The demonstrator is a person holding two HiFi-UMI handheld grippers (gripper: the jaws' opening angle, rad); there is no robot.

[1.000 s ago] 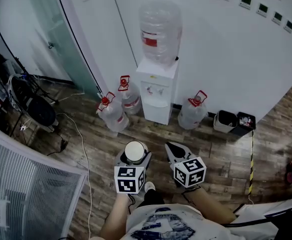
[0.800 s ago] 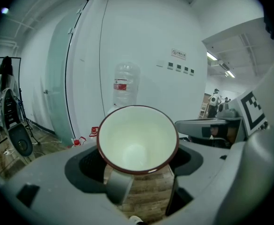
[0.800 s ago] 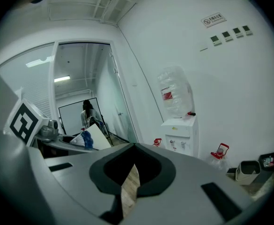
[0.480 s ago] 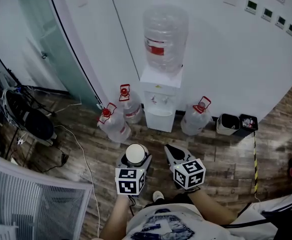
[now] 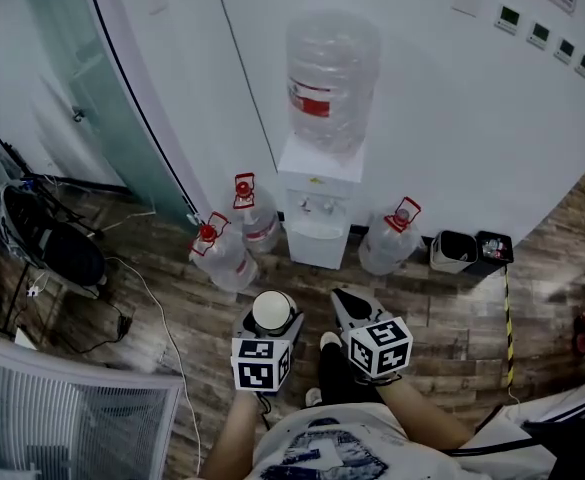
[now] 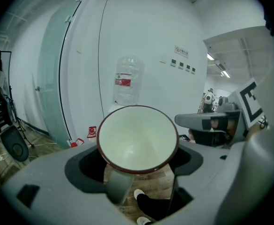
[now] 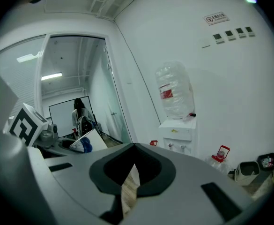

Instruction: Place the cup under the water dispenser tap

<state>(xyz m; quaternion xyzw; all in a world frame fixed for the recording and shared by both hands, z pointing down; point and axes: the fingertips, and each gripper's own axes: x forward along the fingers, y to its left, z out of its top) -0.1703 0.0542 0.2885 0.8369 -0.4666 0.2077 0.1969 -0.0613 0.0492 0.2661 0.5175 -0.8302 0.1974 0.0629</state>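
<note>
A white cup with a dark red rim (image 5: 272,309) sits upright between the jaws of my left gripper (image 5: 272,318), which is shut on it; in the left gripper view the cup (image 6: 137,137) fills the middle and is empty. My right gripper (image 5: 342,294) is beside it on the right, shut, with nothing in it (image 7: 131,168). The white water dispenser (image 5: 317,203), with a large clear bottle (image 5: 330,78) on top, stands on the floor against the wall ahead. Its taps (image 5: 318,206) are well away from both grippers.
Three spare water jugs with red caps stand beside the dispenser: two on its left (image 5: 224,256) (image 5: 258,213), one on its right (image 5: 387,240). Two small bins (image 5: 450,250) (image 5: 492,248) lie further right. A glass partition (image 5: 102,88), cables (image 5: 147,273) and equipment (image 5: 52,243) occupy the left.
The view has moved a little closer to the dispenser and a foot has stepped forward. Both grippers keep their pose, and the cup stays in the left one.
</note>
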